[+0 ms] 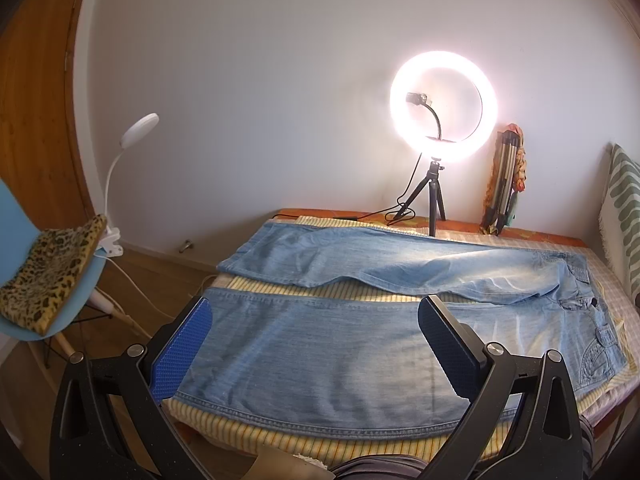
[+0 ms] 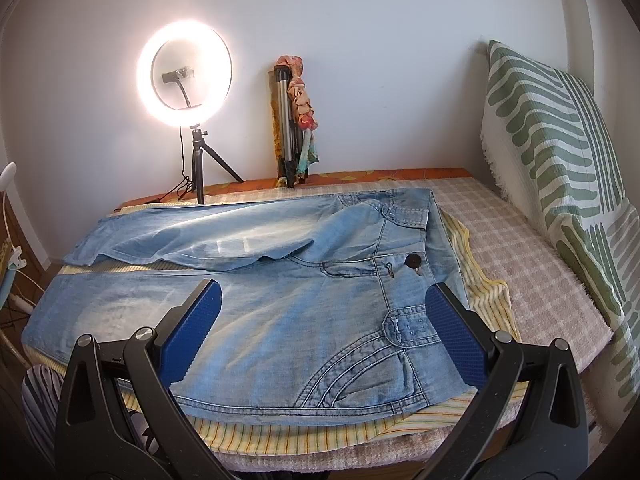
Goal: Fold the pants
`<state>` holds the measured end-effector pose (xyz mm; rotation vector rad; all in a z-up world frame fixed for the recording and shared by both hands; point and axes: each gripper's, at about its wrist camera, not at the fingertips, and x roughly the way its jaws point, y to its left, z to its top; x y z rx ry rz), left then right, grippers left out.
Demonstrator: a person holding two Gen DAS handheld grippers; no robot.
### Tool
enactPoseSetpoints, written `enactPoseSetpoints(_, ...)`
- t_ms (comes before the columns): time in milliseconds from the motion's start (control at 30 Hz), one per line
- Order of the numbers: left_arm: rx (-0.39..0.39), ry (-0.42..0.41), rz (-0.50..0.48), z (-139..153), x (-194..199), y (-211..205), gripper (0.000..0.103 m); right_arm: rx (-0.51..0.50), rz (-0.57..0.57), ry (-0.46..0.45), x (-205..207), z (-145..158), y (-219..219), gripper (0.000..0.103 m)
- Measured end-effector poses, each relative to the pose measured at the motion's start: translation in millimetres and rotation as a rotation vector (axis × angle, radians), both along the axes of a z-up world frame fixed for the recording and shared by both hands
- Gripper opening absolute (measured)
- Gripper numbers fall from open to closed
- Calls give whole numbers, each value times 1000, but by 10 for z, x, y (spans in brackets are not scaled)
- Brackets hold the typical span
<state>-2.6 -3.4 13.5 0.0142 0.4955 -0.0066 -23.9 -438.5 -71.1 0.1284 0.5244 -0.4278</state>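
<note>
Denim in a pale, washed blue covers most of the table: the pants point(image 1: 360, 320) lie spread flat on a yellow striped cloth point(image 2: 492, 300), legs running to the left and the waistband, with its dark button point(image 2: 411, 261), to the right. Both legs lie apart, the far one with its upper part rumpled, the near one smooth along the near edge. Over the near leg's hem end hovers the left gripper point(image 1: 314, 344), its blue-padded fingers point(image 1: 182, 356) spread wide with nothing between them. Above the hip pocket near the waistband hangs the right gripper point(image 2: 324, 332), likewise spread and empty. At the far edge a lit ring light point(image 1: 443, 106) stands on a small tripod, with a folded tripod point(image 2: 289, 128) wrapped in patterned cloth leaning on the wall to its right. A green-striped pillow point(image 2: 560, 152) rests at the right, and a blue chair point(image 1: 60, 300) with a leopard-print cushion point(image 1: 48, 272) stands to the left.
</note>
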Motion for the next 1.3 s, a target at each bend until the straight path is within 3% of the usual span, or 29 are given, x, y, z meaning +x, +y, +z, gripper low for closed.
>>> enactPoseSetpoints(400, 40, 2, 0, -12, 58, 25, 102, -17, 11, 14, 99, -12, 9, 103)
enactPoseSetpoints(633, 94, 34, 5, -42, 325, 128, 102, -30, 100, 34, 376, 142, -32, 103)
enactPoseSetpoints(933, 120, 121, -51, -172, 919, 206, 102, 12, 261, 42, 1290, 418, -83, 103)
enactPoseSetpoints(1067, 155, 135, -74, -188, 1175, 189, 102, 79, 324, 73, 1784, 420, -140, 103)
enactPoseSetpoints(1300, 160, 175, -104, -220, 1653, 155, 102, 36, 417, 156, 2684, 279, -109, 103)
